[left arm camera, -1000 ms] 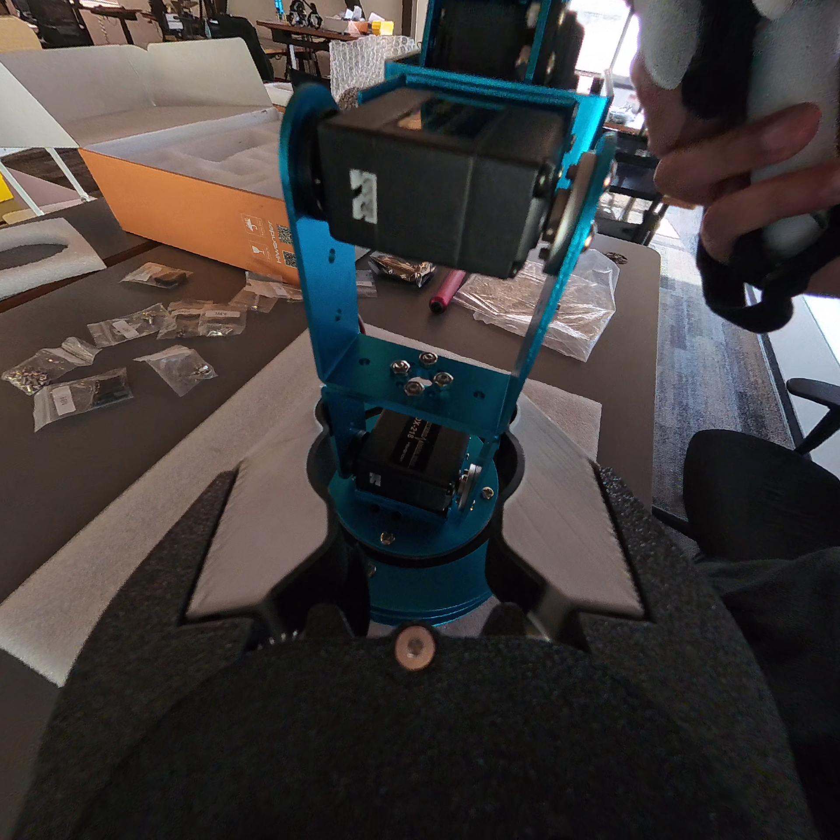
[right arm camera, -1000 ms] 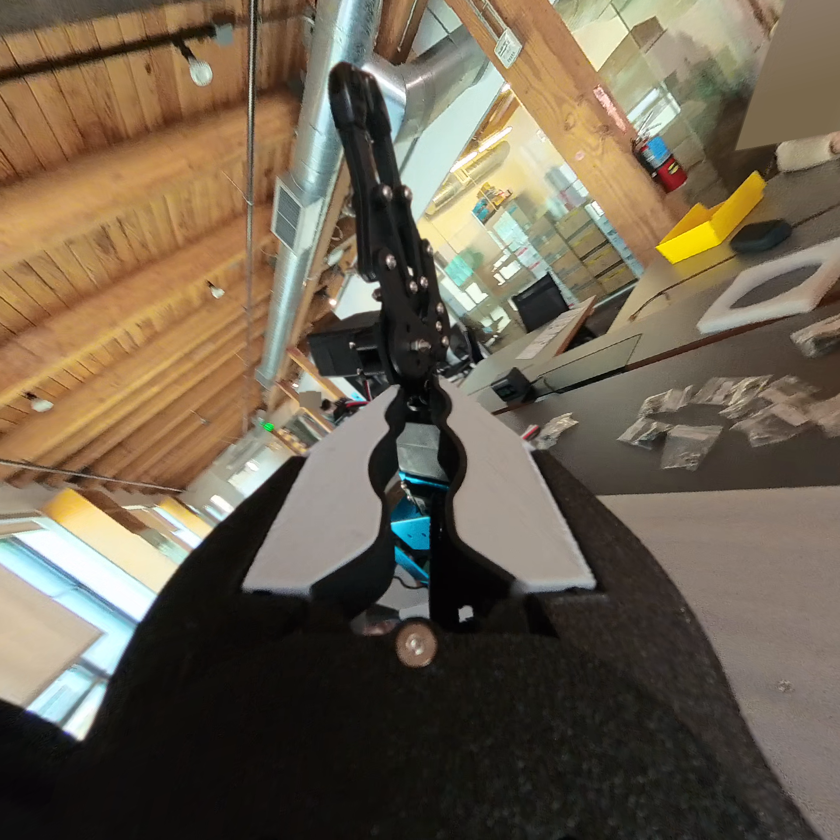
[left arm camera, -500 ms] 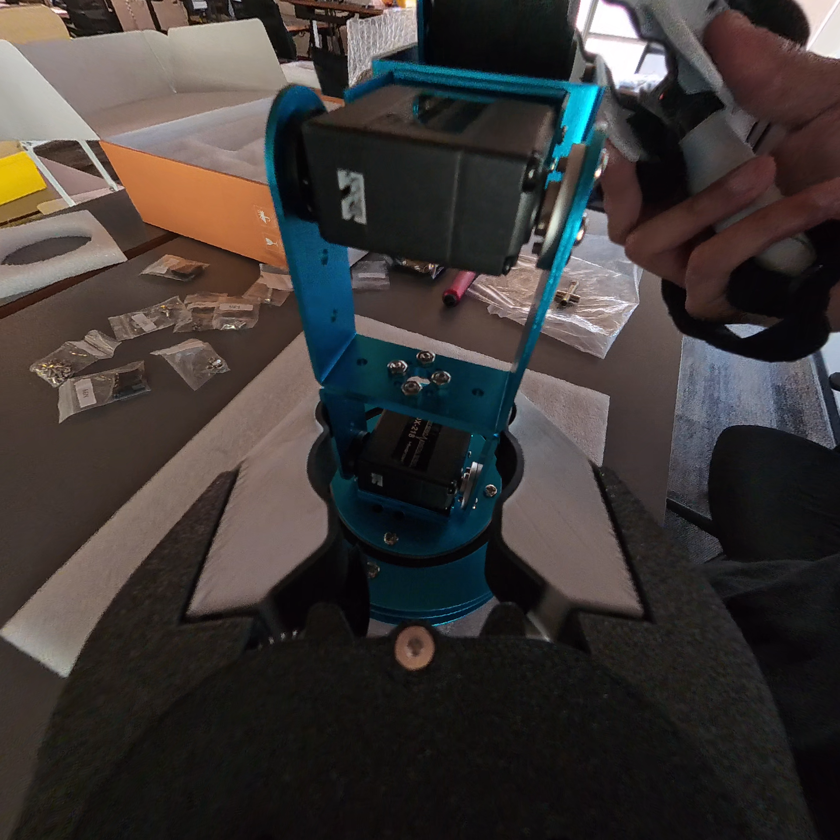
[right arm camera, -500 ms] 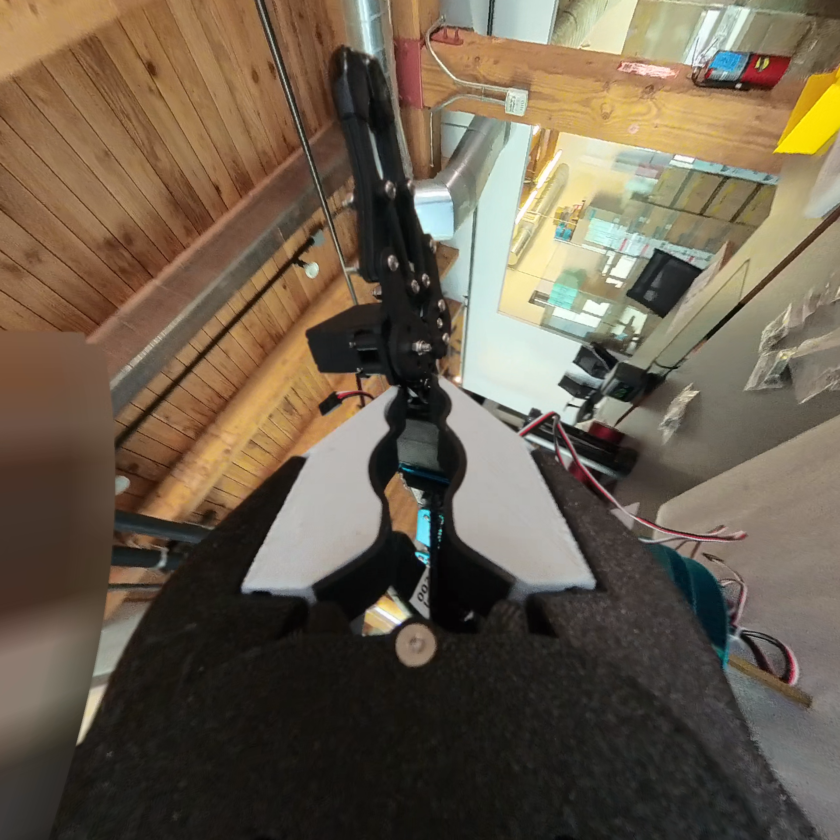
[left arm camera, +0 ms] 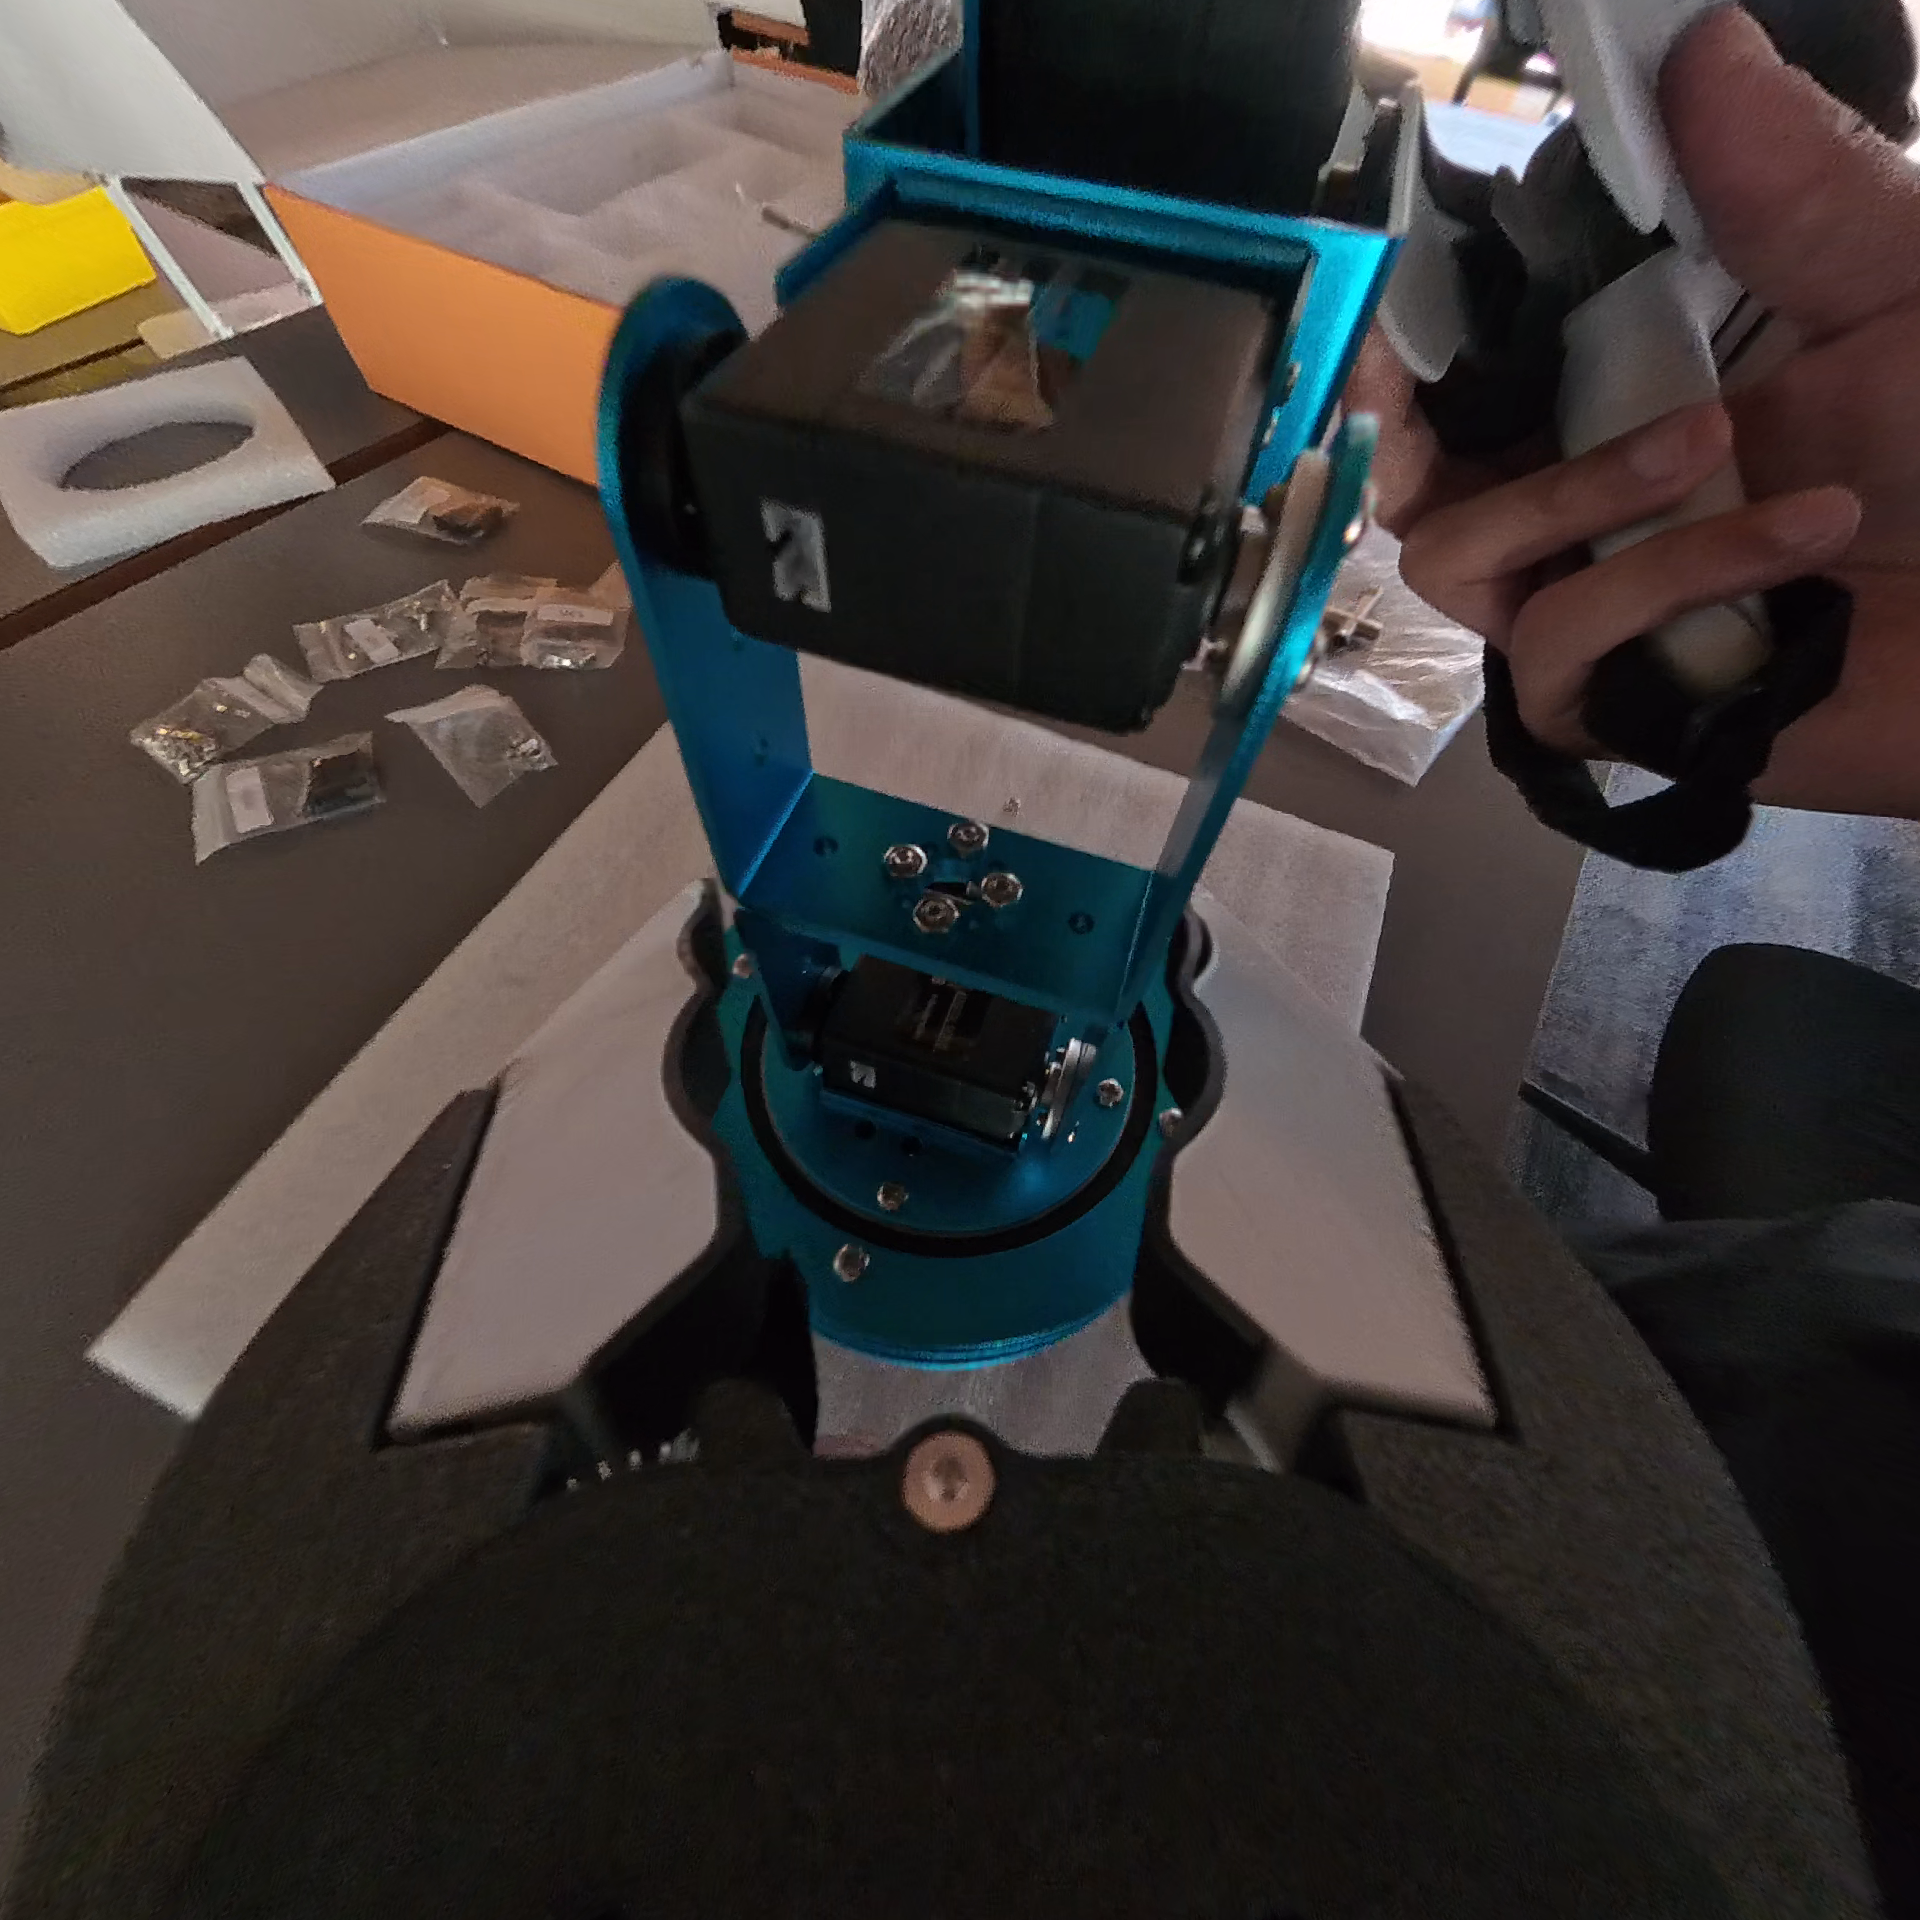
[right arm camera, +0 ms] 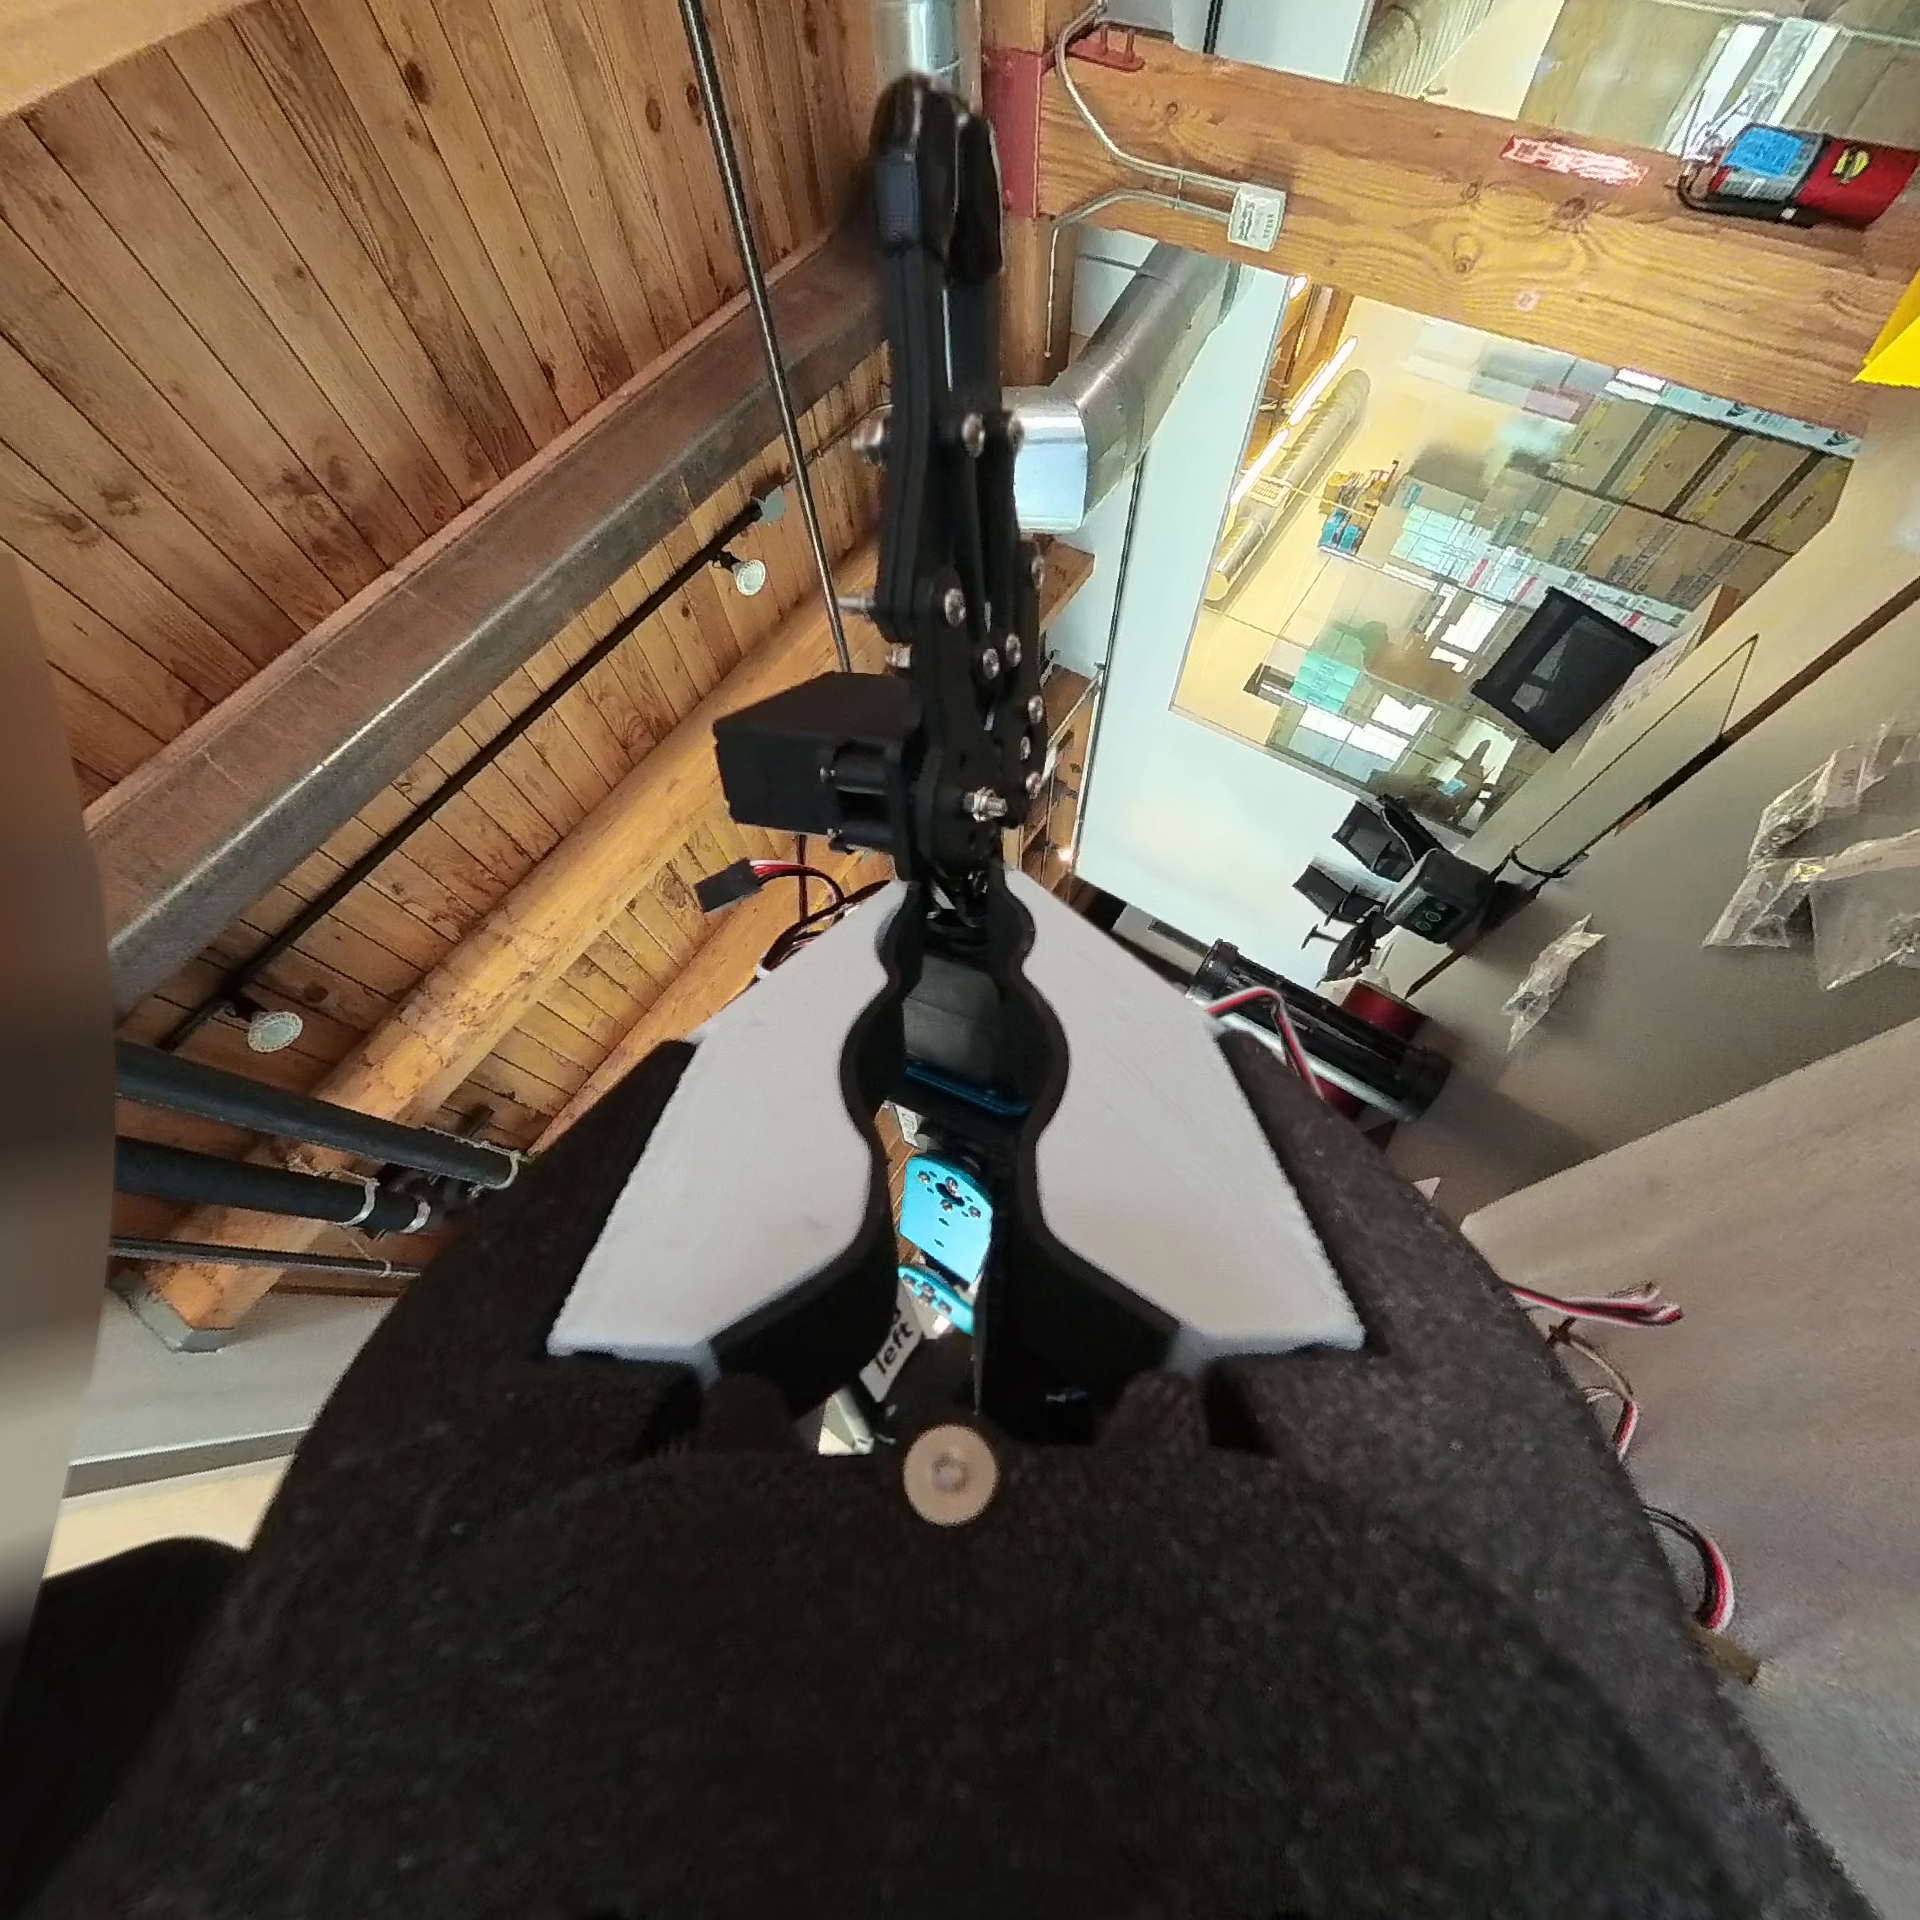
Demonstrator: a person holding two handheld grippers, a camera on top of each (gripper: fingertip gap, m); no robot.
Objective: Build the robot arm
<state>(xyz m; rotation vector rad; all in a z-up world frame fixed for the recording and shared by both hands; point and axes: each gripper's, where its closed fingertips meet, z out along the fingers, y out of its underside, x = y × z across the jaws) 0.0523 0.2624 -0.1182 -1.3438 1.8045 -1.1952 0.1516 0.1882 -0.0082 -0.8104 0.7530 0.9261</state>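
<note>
- My left gripper (left arm camera: 940, 1049) fills the bottom of the left wrist view, its two pale fingers (left arm camera: 582, 1236) closed around the round blue base (left arm camera: 935, 1257) of a small robot arm kit — the base sits gripped between them at frame centre.
- Above the base a blue bracket (left arm camera: 727, 675) rises and carries a black servo block (left arm camera: 966, 540), slightly blurred, in the upper middle.
- The kit stands on a white foam sheet (left arm camera: 1299, 883) laid on a dark tabletop (left arm camera: 208, 987).
- Left of centre, small clear bags of hardware (left arm camera: 343, 717) lie scattered on the table; a white foam cut-out (left arm camera: 156, 468) sits at the left edge and an open orange box (left arm camera: 457, 291) at upper left.
- At the upper right edge, my right hand (left arm camera: 1714, 468) grips the other tool's pale handle.
- In the right wrist view, my right gripper (right arm camera: 956, 997) is nearly closed, its narrow gap pinching the kit's upper section, where a black block and blue bracket (right arm camera: 945, 1216) show between the fingers.
- The kit's black claw (right arm camera: 945, 520) juts past the fingertips toward the top of the frame.
- This view is tilted — wooden ceiling planks (right arm camera: 364, 364) and a metal duct (right arm camera: 1122, 353) fill the upper left, a glass-walled storeroom with shelves (right arm camera: 1507, 551) the upper right.
</note>
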